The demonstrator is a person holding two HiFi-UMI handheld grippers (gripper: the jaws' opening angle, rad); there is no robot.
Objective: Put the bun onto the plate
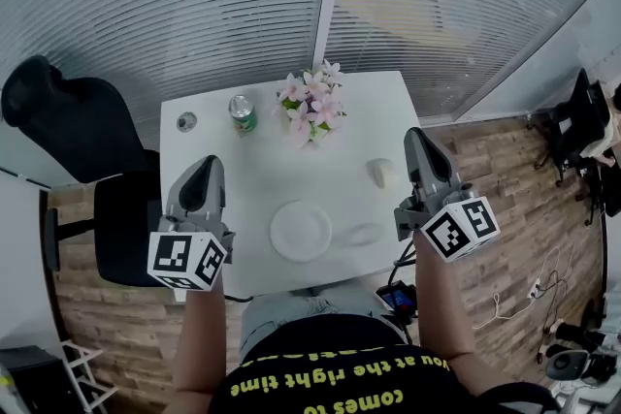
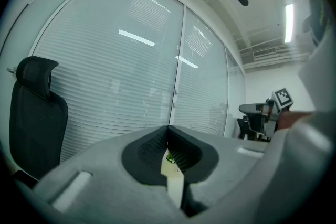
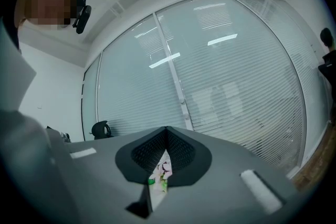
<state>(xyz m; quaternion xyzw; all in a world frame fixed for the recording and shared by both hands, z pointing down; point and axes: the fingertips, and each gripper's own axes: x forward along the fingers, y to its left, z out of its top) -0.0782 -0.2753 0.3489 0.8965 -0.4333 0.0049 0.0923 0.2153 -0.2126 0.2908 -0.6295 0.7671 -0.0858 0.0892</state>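
Bun (image 1: pixel 380 173): small, pale, oval, lay on the right side of the white table (image 1: pixel 262 172), well apart from plate. Plate (image 1: pixel 300 231): round, white, sat flat near the front edge, left of bun.

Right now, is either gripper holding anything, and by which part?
Nothing is held. The left gripper and right gripper are both shut and empty; the bun lies free on the table.

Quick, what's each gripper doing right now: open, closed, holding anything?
Left gripper: closed, holding nothing.
Right gripper: closed, holding nothing.
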